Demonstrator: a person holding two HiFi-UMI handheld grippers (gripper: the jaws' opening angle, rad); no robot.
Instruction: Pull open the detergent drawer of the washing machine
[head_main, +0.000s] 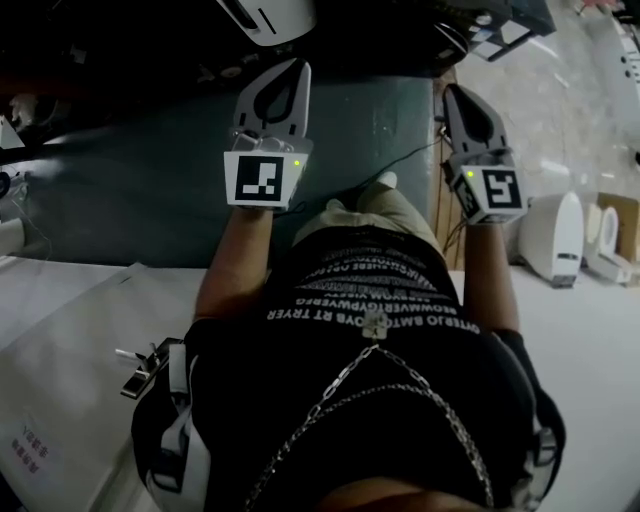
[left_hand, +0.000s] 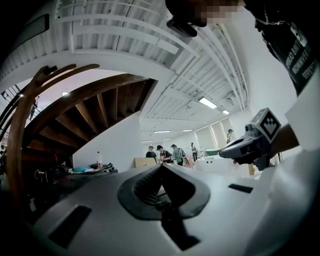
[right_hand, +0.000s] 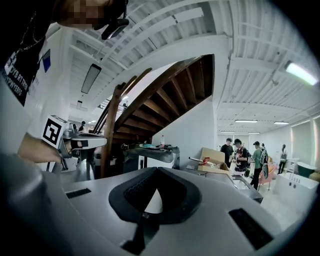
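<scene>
While the person holds both tools out level ahead of the body, the left gripper (head_main: 297, 68) has its jaws pressed together on nothing, and the right gripper (head_main: 456, 95) is likewise closed and empty. Farther back in the room, a cardboard box (right_hand: 216, 156) stands near several people (right_hand: 245, 152); its contents are too small to make out. No view shows the washing machine or its detergent drawer.

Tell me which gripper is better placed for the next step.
Neither, left or right: the left gripper and the right gripper are both shut, empty and held out side by side, and no view shows anything to pull.
</scene>
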